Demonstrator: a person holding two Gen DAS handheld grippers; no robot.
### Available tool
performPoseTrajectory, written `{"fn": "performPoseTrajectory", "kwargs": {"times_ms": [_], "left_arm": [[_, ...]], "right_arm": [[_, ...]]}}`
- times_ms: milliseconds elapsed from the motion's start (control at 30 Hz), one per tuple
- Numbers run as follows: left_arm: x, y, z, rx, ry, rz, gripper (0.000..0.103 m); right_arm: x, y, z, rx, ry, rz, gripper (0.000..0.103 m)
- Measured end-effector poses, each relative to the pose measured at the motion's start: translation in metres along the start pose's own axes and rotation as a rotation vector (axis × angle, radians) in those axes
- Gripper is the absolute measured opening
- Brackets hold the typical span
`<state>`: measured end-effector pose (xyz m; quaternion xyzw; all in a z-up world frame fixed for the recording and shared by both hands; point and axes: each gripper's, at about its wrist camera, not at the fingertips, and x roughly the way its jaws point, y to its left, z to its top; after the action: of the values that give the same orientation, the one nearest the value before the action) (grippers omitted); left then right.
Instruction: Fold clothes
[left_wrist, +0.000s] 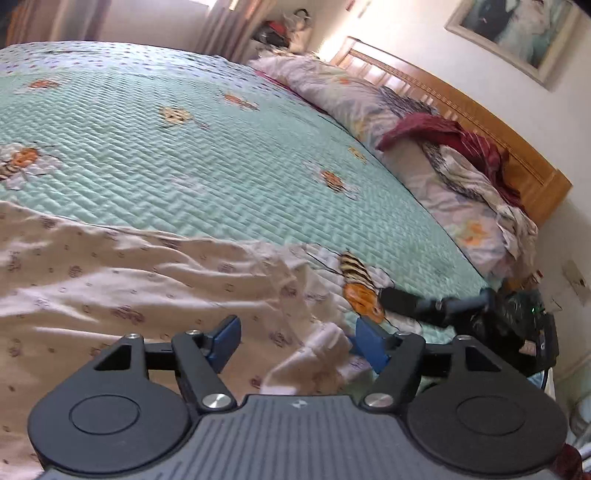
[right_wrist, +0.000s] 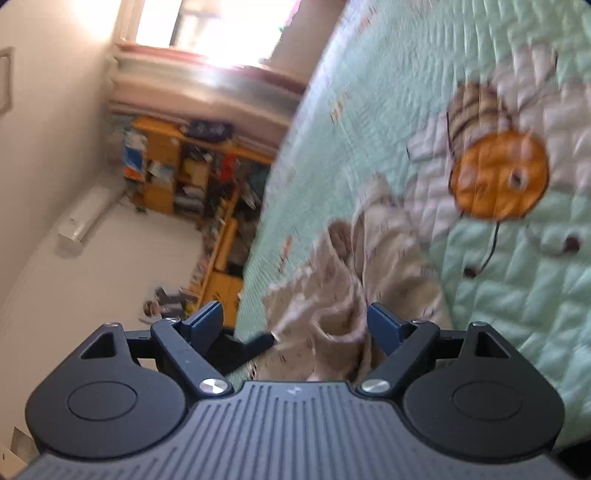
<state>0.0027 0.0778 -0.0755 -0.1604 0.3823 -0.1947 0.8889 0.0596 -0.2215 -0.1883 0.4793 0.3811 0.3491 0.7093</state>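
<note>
A cream garment (left_wrist: 110, 288) with small dark prints lies spread over the near left of the mint quilted bedspread (left_wrist: 184, 147). My left gripper (left_wrist: 295, 341) hangs over its rumpled edge, blue pads (left_wrist: 225, 339) wide apart. A fold of the cloth lies between them, close to the right pad, and is not pinched. In the right wrist view the garment (right_wrist: 351, 266) is bunched into a crumpled ridge near the bed's edge. My right gripper (right_wrist: 295, 325) is open around the near end of that ridge, and neither pad presses on it.
Crumpled floral bedding (left_wrist: 424, 147) and a dark red cloth (left_wrist: 443, 129) lie along the wooden headboard (left_wrist: 480, 118). A dark hand-held tool (left_wrist: 443, 306) shows at the bed's right edge. Beyond the bed's side are orange shelves (right_wrist: 192, 166) and the floor.
</note>
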Motion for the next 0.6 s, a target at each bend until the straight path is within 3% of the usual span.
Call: {"fn": "performPoseTrajectory", "kwargs": {"times_ms": [233,467,600], "left_arm": [[0.018,0.005,-0.010,-0.010,0.069,-0.041,0.072],[0.042,-0.033,-0.013,0.186,0.098,-0.174,0.079],[0.061,-0.042,-0.026,0.229,0.225,-0.221,0.083]], "right_arm": [[0.016,-0.002,0.005,0.059,0.055,-0.052,0.086],[0.025,-0.004,0.005,0.121,0.149,-0.058,0.089],[0.018,-0.012,0.004,0.177,0.162,-0.034,0.089]]}}
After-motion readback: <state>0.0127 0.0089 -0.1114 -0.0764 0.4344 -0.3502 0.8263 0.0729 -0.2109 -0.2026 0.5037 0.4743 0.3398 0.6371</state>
